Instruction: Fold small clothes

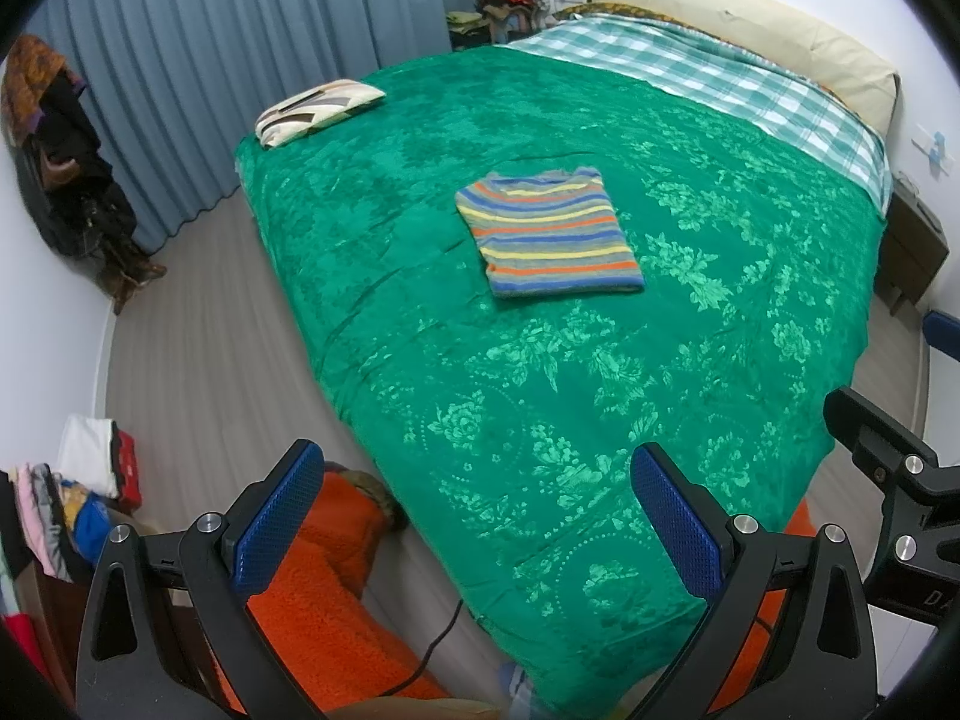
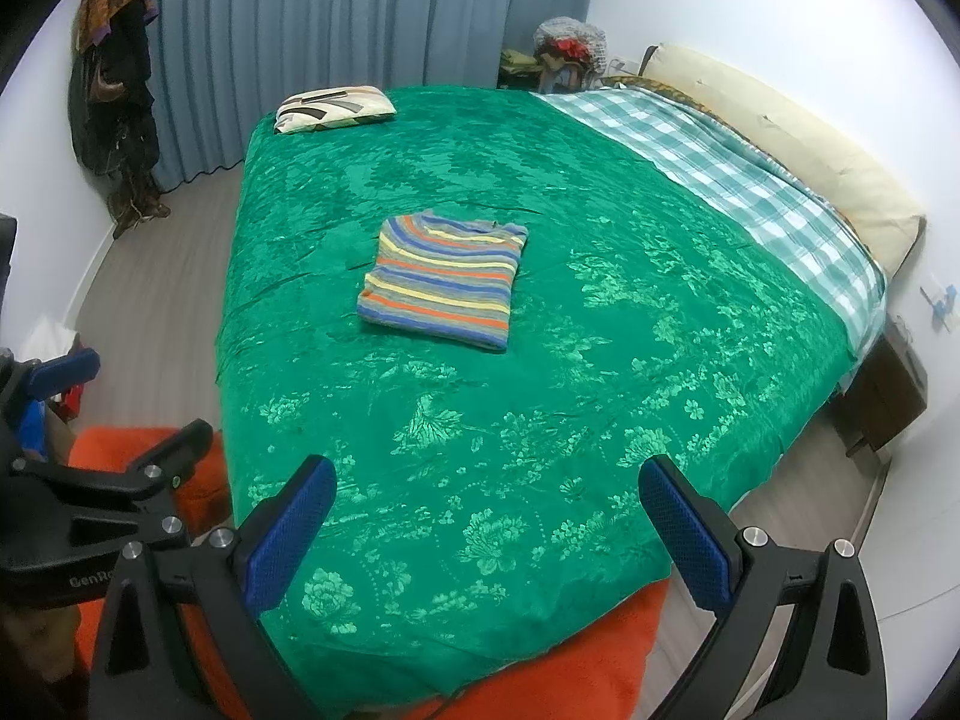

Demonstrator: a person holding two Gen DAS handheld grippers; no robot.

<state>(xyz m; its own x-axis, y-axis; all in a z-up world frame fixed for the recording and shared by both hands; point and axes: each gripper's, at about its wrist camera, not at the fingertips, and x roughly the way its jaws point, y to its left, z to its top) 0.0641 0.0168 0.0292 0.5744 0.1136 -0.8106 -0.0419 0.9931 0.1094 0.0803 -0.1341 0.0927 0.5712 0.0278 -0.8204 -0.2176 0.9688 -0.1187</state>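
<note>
A striped sweater (image 1: 552, 231) (image 2: 444, 282) lies folded into a neat rectangle on the green floral bedspread (image 1: 480, 372) (image 2: 600, 360), near the middle of the bed. My left gripper (image 1: 477, 474) is open, held high above the bed's near corner and far from the sweater, with nothing between its blue pads. My right gripper (image 2: 486, 486) is open too, empty, above the bed's near edge. Each gripper's black frame shows at the edge of the other's view.
A patterned pillow (image 1: 318, 111) (image 2: 333, 108) lies at the far left corner of the bed. A checked sheet (image 1: 720, 78) and a cream bolster (image 2: 780, 138) lie at the head. An orange rug (image 1: 324, 594) covers the floor below. Clothes pile (image 1: 90, 498) at left; nightstand (image 2: 888, 396) at right.
</note>
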